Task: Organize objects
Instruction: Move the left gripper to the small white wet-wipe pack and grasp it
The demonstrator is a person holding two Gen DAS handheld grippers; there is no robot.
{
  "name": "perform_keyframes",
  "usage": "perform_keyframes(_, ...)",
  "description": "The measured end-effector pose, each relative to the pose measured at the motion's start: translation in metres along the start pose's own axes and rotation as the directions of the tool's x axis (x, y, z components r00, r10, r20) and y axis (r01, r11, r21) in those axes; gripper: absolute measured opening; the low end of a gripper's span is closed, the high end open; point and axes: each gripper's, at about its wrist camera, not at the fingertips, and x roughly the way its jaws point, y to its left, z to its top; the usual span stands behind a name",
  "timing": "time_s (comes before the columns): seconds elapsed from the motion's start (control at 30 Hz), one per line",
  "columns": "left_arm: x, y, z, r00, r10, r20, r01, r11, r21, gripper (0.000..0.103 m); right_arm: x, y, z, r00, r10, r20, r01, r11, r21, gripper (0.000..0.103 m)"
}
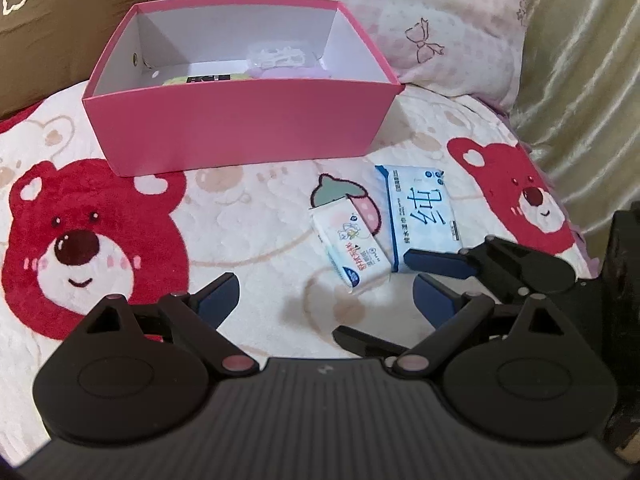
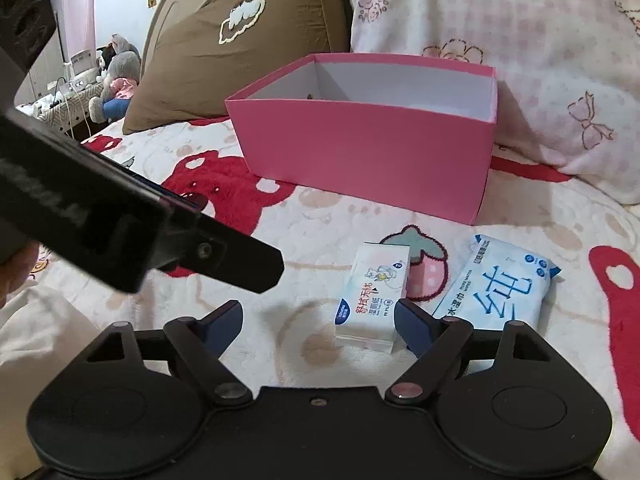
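Both grippers are hovering low over a bed covered by a bear-print blanket, pointing toward the far pillows. The left gripper is sitting released, its blue-padded fingers spread wide with nothing between them. The right gripper is also spread and empty, angled in from the right, its right finger just beside the near end of a small tissue pack. A larger wet wipes pack is lying just right of it. Farther back, a pink box is standing open, already holding a few items that are hard to make out.
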Motion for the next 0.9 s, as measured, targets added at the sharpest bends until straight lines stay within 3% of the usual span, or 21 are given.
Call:
perform_keyframes(0.17,0.019,-0.004,0.0,0.999,-0.038,-0.002,0.038,0.998,-0.043,0.092,0.008,-0.008,-0.004,1.0,-0.017,-0.008,0.018,0.999,0.035,0.086)
perform_keyframes(0.3,0.036,-0.004,0.001,0.998,-0.057,-0.003,0.056,0.996,-0.075,0.069,0.015,-0.015,-0.007,1.0,-0.019,-0.023,0.021,0.998,0.063,0.075)
perform_keyframes(0.37,0.045,-0.002,0.002,0.998,-0.062,0.003,0.062,0.993,-0.104,0.069,0.022,-0.014,-0.008,0.998,-0.036,-0.059,0.039,0.998,0.042,0.066)
perform_keyframes(0.73,0.087,0.005,0.002,0.997,-0.079,-0.006,0.077,0.976,-0.202,0.053,0.036,-0.021,-0.005,0.996,-0.074,-0.057,0.077,0.996,0.043,0.063)
perform_keyframes(0.83,0.096,0.009,0.003,0.995,-0.098,-0.001,0.095,0.963,-0.252,0.031,0.042,-0.022,-0.002,0.994,-0.083,-0.065,0.085,0.996,0.031,0.055)
perform_keyframes(0.9,0.101,0.011,0.002,0.995,-0.104,-0.003,0.099,0.955,-0.279,0.026,0.048,-0.024,-0.002,0.993,-0.081,-0.087,0.084,0.996,0.032,0.051)
